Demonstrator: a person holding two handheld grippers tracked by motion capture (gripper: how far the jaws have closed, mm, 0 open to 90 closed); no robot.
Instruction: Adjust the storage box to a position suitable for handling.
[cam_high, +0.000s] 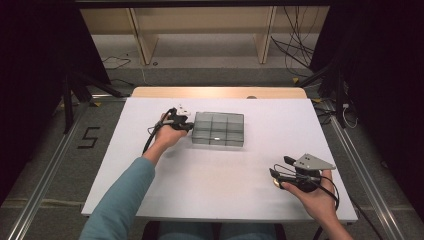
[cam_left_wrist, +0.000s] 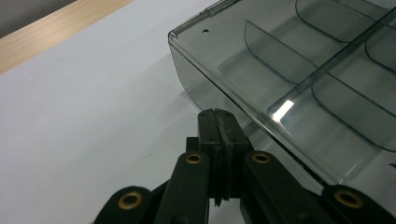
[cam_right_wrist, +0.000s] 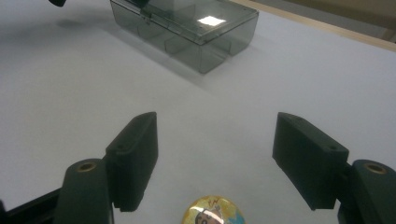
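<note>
Box (cam_high: 218, 129): clear smoky plastic, lidded, divided into compartments, apparently empty; lies mid-table toward the far side, long axis running across the table (cam_high: 150, 165). Left gripper (cam_high: 184, 124): jaws closed together, nothing between them, tip at the box's left short wall, touching or just shy of it, just under the lid edge; clearly the nearer tool. Right gripper (cam_high: 278, 167): jaws spread wide, holding nothing, near the table's right front, well apart from the box, which lies ahead of it and to its left. Badge (cam_right_wrist: 212, 210): small, round, gold-rimmed, on the table between the right jaws near their base, untouched. Judgement: any push or lid-lift at the box's left end falls to the left hand.
</note>
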